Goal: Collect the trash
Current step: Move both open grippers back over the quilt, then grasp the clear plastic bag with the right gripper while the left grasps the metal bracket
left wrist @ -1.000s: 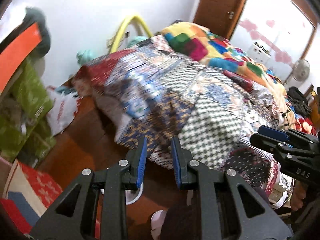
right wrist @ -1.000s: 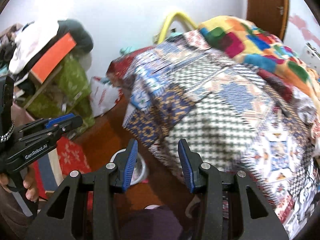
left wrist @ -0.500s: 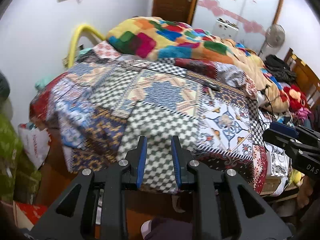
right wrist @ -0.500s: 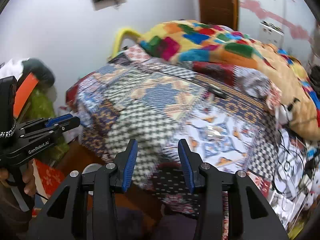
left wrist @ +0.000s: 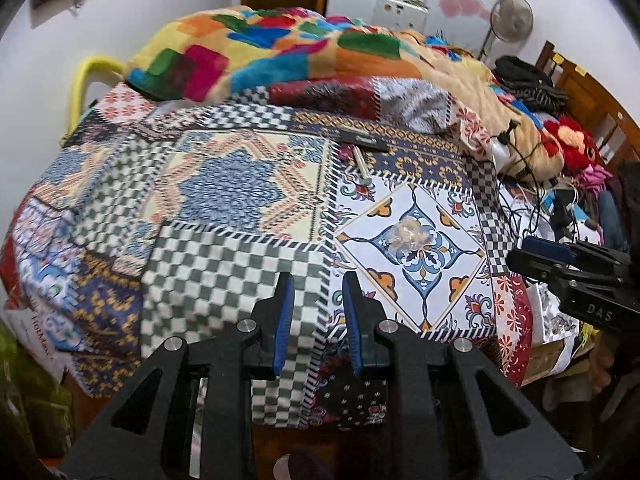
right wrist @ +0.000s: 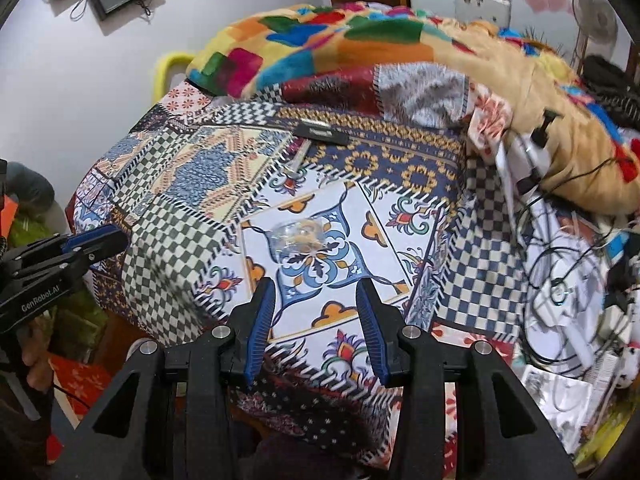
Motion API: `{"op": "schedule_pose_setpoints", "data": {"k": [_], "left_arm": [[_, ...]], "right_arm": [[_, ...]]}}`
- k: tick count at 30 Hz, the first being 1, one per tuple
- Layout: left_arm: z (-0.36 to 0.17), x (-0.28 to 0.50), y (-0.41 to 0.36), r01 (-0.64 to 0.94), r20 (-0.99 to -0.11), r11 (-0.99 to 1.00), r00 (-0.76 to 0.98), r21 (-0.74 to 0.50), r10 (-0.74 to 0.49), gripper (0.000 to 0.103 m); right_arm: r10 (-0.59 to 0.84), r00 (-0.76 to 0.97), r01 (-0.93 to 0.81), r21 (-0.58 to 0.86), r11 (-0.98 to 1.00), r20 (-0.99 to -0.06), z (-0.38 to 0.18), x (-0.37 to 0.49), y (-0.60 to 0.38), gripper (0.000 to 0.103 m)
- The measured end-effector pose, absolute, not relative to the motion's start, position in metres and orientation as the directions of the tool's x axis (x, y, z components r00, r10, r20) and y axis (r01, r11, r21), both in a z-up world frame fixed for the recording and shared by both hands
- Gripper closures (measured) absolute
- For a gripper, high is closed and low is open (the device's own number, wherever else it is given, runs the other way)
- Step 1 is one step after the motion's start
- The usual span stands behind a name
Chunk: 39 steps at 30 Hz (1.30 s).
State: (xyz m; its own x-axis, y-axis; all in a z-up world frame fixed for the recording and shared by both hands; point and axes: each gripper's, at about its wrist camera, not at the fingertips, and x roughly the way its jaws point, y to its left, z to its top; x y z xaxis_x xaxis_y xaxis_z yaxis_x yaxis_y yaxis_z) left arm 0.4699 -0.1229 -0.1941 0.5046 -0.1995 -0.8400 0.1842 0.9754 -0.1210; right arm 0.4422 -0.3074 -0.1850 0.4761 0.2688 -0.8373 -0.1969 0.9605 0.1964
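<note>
Fingers on both the left gripper (left wrist: pixel 316 308) & right gripper (right wrist: pixel 316 312) apart (nothing between); clear wrapper (right wrist: pixel 298 236) on quilt (left wrist: pixel 224 264).

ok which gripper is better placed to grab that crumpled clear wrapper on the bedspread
Right, probably. The right gripper is lined up almost directly below the clear wrapper, jaws apart and empty. The left gripper points at the checkered patch; there the wrapper lies off to its right, and its gap is narrower.

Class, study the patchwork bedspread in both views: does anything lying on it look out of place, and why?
Yes. A crumpled clear wrapper lies loose on the white floral tile patch of the patchwork bedspread, ahead of the right gripper. It reads as litter against the flat cloth. A dark flat bar and a thin stick also lie farther back.
</note>
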Motion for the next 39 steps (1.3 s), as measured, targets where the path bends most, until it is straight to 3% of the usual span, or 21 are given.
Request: {"op": "schedule_pose_setpoints", "data": {"k": [20, 22, 27, 39], "left_arm": [[-0.250, 0.536, -0.130, 0.223, -0.874, 0.963, 0.427, -0.149, -0.234, 0.081], [-0.250, 0.547, -0.136, 0.236, -0.872, 0.959, 0.424, -0.156, -0.246, 0.081], [-0.249, 0.579, -0.156, 0.256, -0.861, 0.944, 0.411, -0.207, -0.300, 0.081], [-0.258, 0.669, -0.172, 0.180, -0.815, 0.905, 0.393, -0.386, -0.426, 0.081]], "right_arm": [[0.278, 0.415, -0.264, 0.178, 0.948, -0.866, -0.260, 0.520, -0.264, 0.064], [0.286, 0.425, -0.267, 0.183, 0.946, -0.859, -0.260, 0.519, -0.266, 0.076], [0.348, 0.434, -0.260, 0.254, 0.932, -0.831, -0.256, 0.514, -0.279, 0.086], [0.271, 0.518, -0.232, 0.172, 0.957, -0.811, -0.247, 0.516, -0.296, 0.093]]}}
